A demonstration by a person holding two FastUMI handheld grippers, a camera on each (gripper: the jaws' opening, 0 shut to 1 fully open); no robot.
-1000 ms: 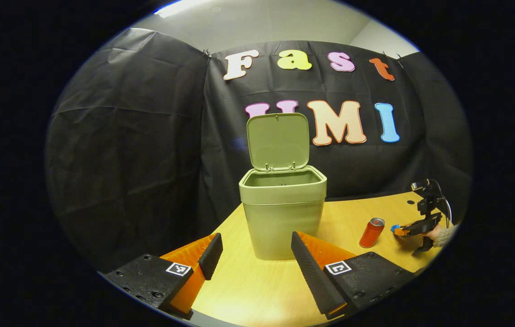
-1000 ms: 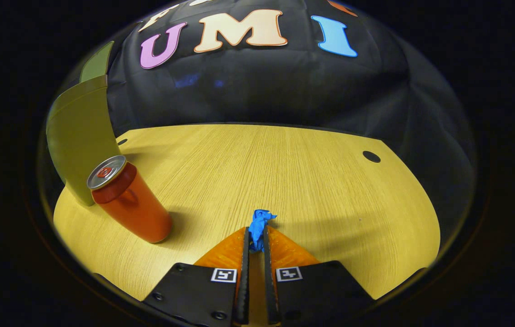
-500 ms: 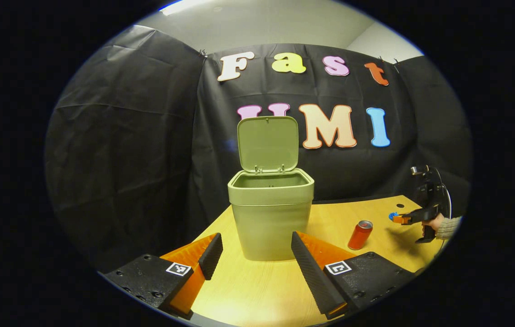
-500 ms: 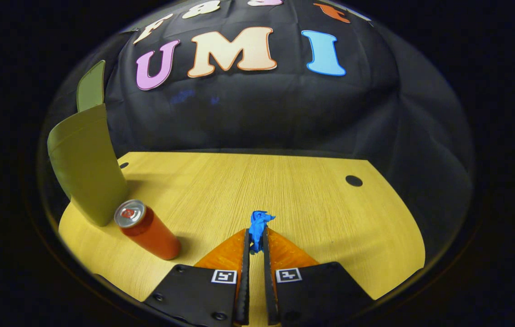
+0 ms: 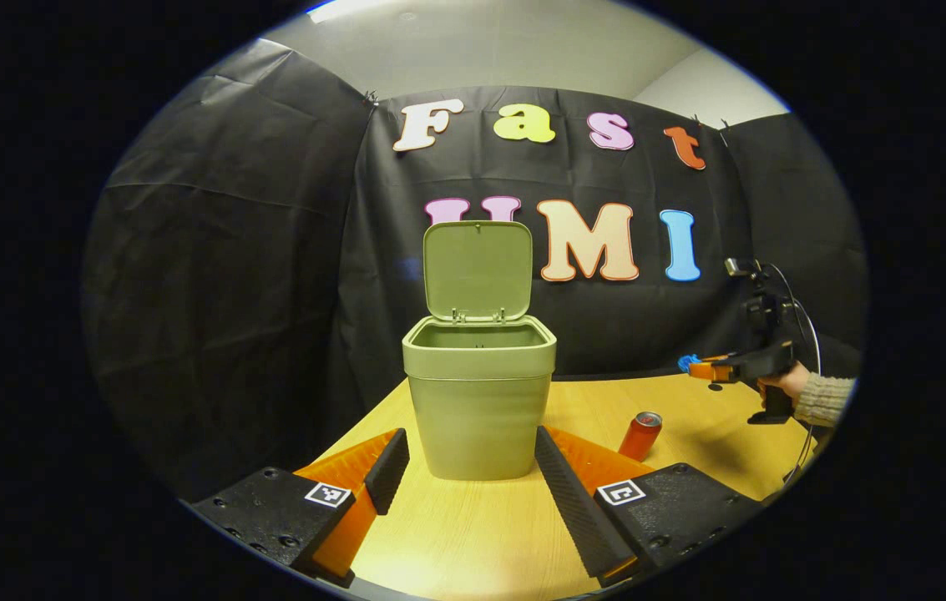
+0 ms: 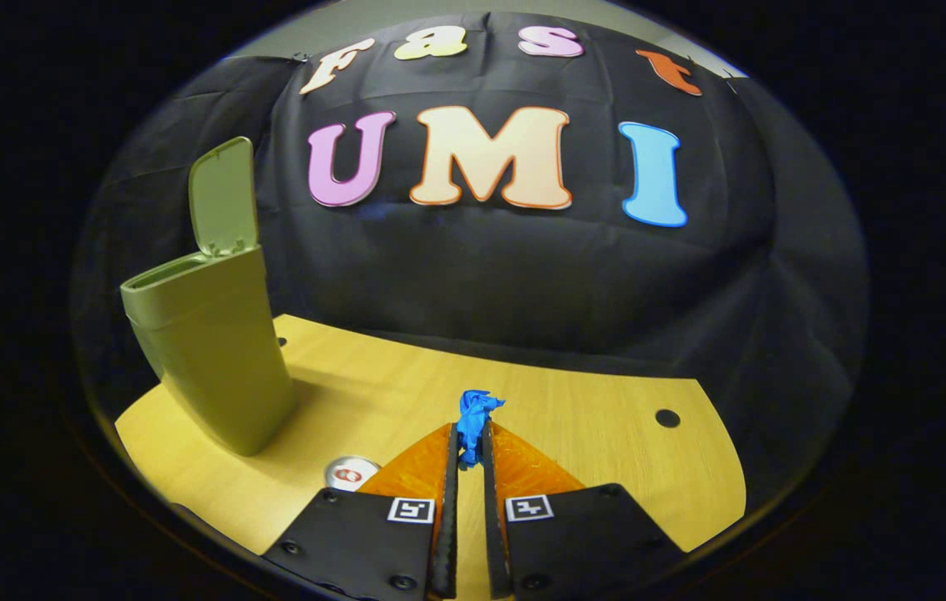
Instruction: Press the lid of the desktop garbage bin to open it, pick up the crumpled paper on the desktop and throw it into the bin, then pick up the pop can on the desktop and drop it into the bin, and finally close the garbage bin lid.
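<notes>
**Paper lifted clear, bin waiting open**

The desk (image 6: 606, 417) carries the green bin (image 5: 478, 401), its lid (image 5: 478, 269) upright; nothing can be seen inside from here. A second ago the right gripper (image 6: 467, 434) sat low by the pop can (image 5: 639, 434); now it has risen well above the desk, clamped on the blue crumpled paper (image 6: 473, 417), so carrying to the bin likely comes next. The left gripper (image 5: 473, 484), fingers apart, holds nothing.

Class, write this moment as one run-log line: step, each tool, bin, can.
step: paper to bin | right tool: shut on blue crumpled paper, raised | left tool: open | bin: lid up | can: on desk
</notes>
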